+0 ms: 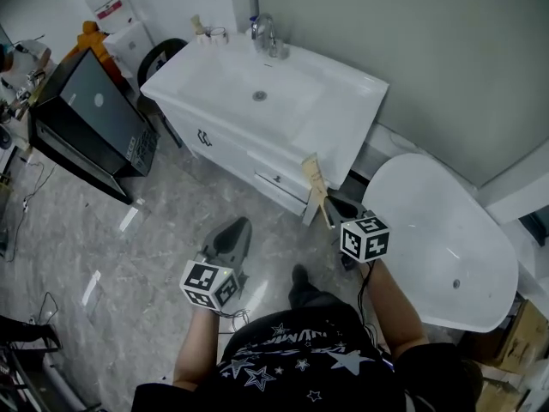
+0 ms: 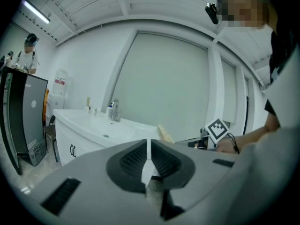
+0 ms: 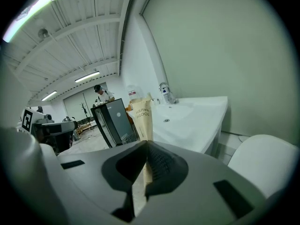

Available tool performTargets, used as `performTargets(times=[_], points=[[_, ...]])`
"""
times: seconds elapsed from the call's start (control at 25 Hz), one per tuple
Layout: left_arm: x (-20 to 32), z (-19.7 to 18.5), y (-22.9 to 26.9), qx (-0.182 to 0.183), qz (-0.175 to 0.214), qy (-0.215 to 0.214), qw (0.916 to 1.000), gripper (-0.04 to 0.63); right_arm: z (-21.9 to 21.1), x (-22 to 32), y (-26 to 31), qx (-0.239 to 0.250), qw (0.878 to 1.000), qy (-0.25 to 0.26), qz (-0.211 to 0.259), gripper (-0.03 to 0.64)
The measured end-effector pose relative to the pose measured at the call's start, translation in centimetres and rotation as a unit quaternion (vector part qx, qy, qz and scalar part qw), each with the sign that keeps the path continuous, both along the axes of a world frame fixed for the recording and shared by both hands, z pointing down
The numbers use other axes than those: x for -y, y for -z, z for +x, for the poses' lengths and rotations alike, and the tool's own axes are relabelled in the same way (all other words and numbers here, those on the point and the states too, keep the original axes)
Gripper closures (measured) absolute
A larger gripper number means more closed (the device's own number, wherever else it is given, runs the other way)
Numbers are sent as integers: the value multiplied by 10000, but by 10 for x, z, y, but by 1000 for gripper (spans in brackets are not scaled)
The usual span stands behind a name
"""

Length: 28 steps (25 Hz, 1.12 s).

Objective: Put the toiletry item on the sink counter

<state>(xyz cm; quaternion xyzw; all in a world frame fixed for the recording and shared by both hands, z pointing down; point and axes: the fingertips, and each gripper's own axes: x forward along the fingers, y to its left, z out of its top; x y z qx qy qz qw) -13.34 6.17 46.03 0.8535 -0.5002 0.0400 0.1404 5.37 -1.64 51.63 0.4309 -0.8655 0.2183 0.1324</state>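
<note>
One toothbrush packet (image 3: 142, 118) in right tool (image 3: 145, 147), near sink counter (image 1: 343, 101)

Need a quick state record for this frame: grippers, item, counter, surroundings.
sink counter: white, faucet at its back edge
toothbrush box: held short of the sink counter's front, not on it yet
right gripper: jaws closed on the toothbrush box
left gripper: jaws together, nothing between them
bathtub: right of the sink counter
black appliance: on the floor, left of the sink counter
</note>
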Motion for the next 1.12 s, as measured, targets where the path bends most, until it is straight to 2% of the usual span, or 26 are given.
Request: performTargets(times=[0.24,0.44,0.68,1.12], points=[[34,29,5,-21,71,-207,9998,558,17,39,-4,98,9999,11,-63,600],[66,50,6,120,67,-296,9995,558,38,75,-4,184,9998,-102,-33,600],[94,60,-9,170,-170,-187,9995,558,48,100,-9,253,9996,-9,-81,600],[121,70,-8,39,-227,-300,9993,558,52,118,-15,292,9993,-34,-232,600]])
